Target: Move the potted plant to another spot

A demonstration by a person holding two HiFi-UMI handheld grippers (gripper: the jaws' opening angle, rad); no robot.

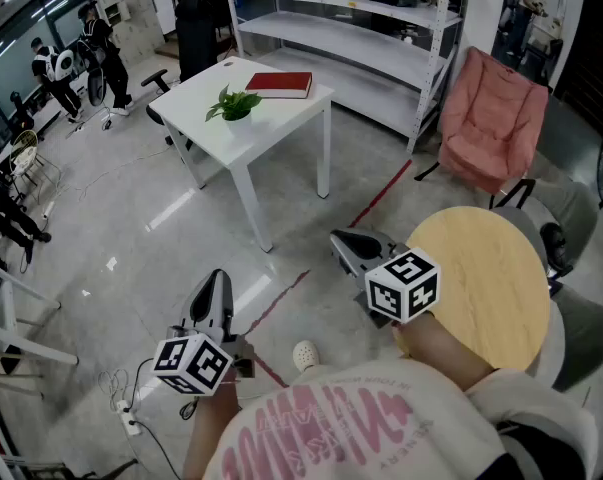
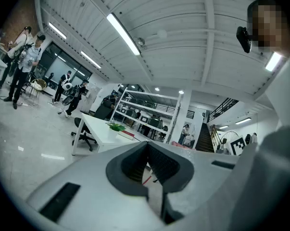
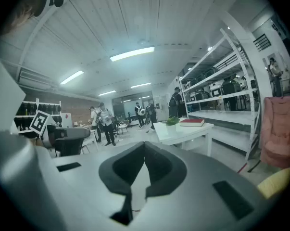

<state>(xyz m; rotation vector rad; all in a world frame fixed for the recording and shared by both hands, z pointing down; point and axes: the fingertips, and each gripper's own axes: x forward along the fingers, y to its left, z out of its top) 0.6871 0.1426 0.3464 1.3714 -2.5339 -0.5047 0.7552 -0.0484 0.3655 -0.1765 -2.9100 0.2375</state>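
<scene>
**Holding back from the potted plant, both sets of jaws clenched on nothing**

Here's where I stand: the potted plant (image 1: 233, 105) is across the room from me, sitting upright on the white desk (image 1: 264, 133). It is near the middle of the top, with leafy green sprigs spreading over a small pot. A red book (image 1: 279, 84) lies flat near the plant, toward the desk's far corner, and does not touch it.

My left gripper (image 1: 217, 277) is low at my left, out over the shiny floor (image 1: 161, 218). Its own view shows the dark pads pressed together with nothing between them. My right gripper (image 1: 340, 239) is out in front of me at my right, just beside the edge of a round wooden table (image 1: 486, 288). Its jaws are clenched tight too, and empty. Both grippers point roughly toward the desk, and both are well apart from the plant.

A red tape line (image 1: 381, 194) runs across the floor between me and the desk. Past the round table stands a pink chair (image 1: 493, 118), and a white shelving rack (image 1: 356, 23) sits behind the desk. Over at the left, some people (image 1: 76, 63) are standing around.
</scene>
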